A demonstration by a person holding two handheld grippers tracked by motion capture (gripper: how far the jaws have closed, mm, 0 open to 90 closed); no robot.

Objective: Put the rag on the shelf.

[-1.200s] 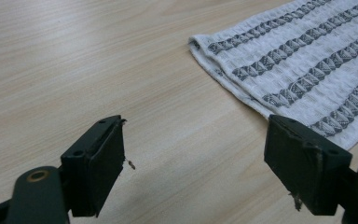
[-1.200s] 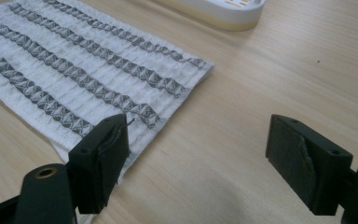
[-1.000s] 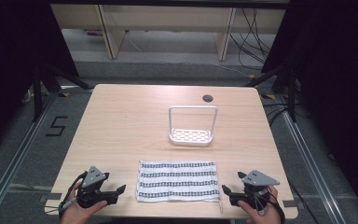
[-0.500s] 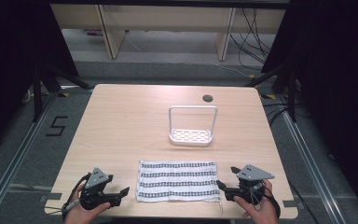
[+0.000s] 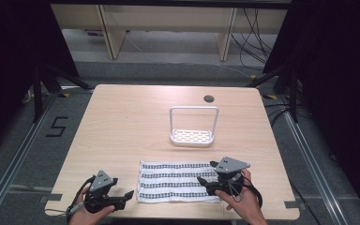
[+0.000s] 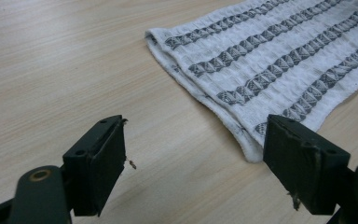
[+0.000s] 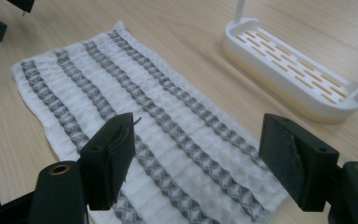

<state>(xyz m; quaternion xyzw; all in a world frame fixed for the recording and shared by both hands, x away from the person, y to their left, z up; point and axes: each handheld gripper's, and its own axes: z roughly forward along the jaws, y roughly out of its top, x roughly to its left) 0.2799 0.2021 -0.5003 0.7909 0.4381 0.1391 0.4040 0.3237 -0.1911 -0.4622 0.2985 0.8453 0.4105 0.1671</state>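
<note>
White slotted rack point(image 5: 191, 136), striped towel point(image 5: 176, 182) nearby

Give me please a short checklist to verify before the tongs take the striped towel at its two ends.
1. Left tongs open: ok, the jaws stand wide apart in the left gripper view.
2. Right tongs open: ok, nothing between the jaws.
3. Towel lies flat on the table: ok.
4. Left tongs at the towel's edge: not ok, they stop short, with bare wood under them.
5. Right tongs over the towel's end: ok, the cloth lies below the jaws.
6. White rack apart from the towel: ok, a strip of table lies between them.
</note>
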